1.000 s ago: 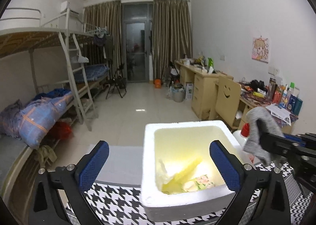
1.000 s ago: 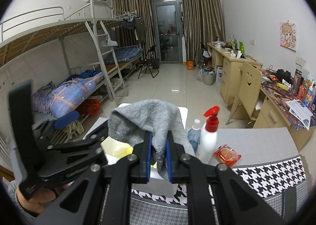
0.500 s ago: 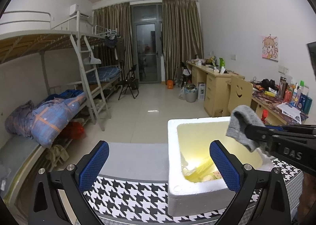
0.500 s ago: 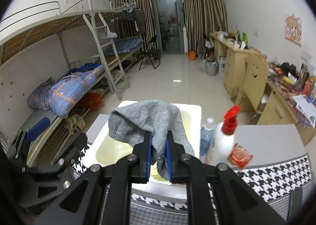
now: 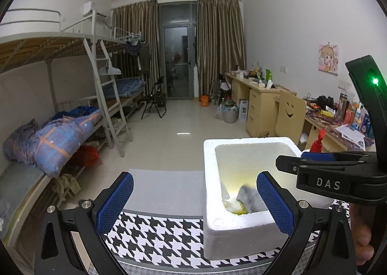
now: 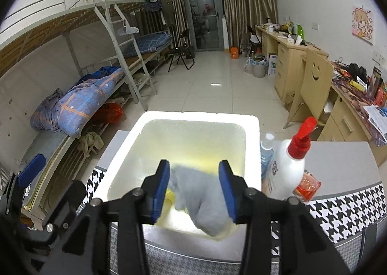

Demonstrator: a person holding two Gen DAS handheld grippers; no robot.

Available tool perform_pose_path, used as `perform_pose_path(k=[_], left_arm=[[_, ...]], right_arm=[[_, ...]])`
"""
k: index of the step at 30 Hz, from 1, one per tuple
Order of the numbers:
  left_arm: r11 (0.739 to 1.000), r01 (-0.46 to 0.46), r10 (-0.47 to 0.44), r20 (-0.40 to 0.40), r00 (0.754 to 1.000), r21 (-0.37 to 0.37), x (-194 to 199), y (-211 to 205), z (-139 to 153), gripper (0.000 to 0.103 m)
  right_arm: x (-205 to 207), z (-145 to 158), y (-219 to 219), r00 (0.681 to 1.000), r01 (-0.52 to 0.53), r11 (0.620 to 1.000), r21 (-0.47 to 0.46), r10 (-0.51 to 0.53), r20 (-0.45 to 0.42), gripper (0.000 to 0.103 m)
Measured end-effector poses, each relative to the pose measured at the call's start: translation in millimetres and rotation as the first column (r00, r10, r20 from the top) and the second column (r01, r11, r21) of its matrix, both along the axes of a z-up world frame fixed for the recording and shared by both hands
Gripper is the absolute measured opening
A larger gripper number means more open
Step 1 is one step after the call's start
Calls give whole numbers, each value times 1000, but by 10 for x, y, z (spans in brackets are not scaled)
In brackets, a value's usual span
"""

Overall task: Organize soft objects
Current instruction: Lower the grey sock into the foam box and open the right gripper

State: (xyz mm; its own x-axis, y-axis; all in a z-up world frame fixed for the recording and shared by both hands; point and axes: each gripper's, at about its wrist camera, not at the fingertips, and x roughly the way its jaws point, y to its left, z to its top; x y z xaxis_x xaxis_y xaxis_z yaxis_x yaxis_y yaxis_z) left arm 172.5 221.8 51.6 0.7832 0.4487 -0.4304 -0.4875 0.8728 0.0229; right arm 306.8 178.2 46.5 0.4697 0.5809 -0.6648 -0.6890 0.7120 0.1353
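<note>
Right wrist view: the right gripper (image 6: 194, 186) has just been opening, its blue pads clear of the grey knitted sock (image 6: 205, 200) lying inside the white foam box (image 6: 200, 115); the left gripper (image 5: 196, 205) gapes empty.

Grey cloth (image 6: 205, 200) motion-blurred; left tongs' pad (image 5: 275, 205) hides part of it; box (image 5: 217, 234) bottom contents (image 5: 238, 211) unclear.

Grey sock (image 6: 205, 200) in white foam box (image 6: 251, 130)
</note>
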Motion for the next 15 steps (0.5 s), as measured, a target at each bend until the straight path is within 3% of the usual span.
perform_pose_path(k=[2,7,15], left_arm=[[1000,3,-3,-2,1000,3,1,-18,-4,102],[1000,4,-4,11,1000,5,-34,-80,11,102],[999,35,-36,18,999,18,-144,-255,78,102]], right_arm=[[-7,22,-40,1000,7,1000,11,-7,4,62],[-51,71,-156,1000,16,999,28,-17,15,63],[-240,186,-390,995,41,998,36,-44,91,77]])
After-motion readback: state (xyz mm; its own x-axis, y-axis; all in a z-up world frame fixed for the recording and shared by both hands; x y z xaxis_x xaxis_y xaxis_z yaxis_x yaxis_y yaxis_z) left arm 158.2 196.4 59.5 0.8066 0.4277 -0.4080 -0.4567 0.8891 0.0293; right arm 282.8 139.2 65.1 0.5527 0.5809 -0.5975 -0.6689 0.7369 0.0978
